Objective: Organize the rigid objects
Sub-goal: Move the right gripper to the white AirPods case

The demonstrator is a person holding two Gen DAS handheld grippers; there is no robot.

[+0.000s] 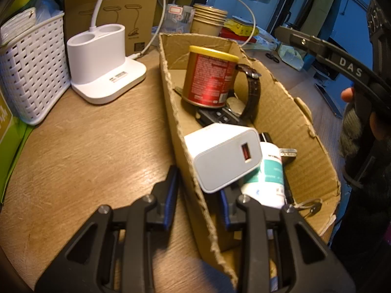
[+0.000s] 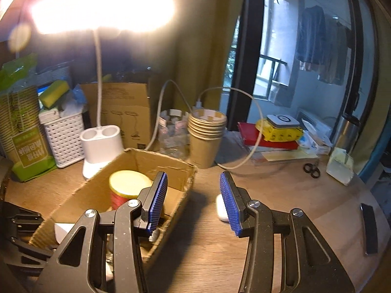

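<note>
Brown cardboard box [image 1: 276, 112] sits on the wooden counter [image 1: 85, 146]; left tool [image 1: 198, 195] pinches its wall, right tool [image 2: 193, 200] hangs released, maybe above a small white case [image 2: 221, 210].

Your tongs [image 2: 193, 201] carry ribbed blue pads on black arms. The cardboard box [image 1: 276, 112] is plain brown, its cut edges showing corrugation. Inside you see a red can [image 1: 209, 78] with a yellow lid and fine white print, a white charger [image 1: 223, 156] with an orange port, and a white bottle [image 1: 268, 175] banded in teal. The table [image 1: 85, 151] is brown woodgrain, and the basket [image 1: 31, 73] is white lattice.
</note>
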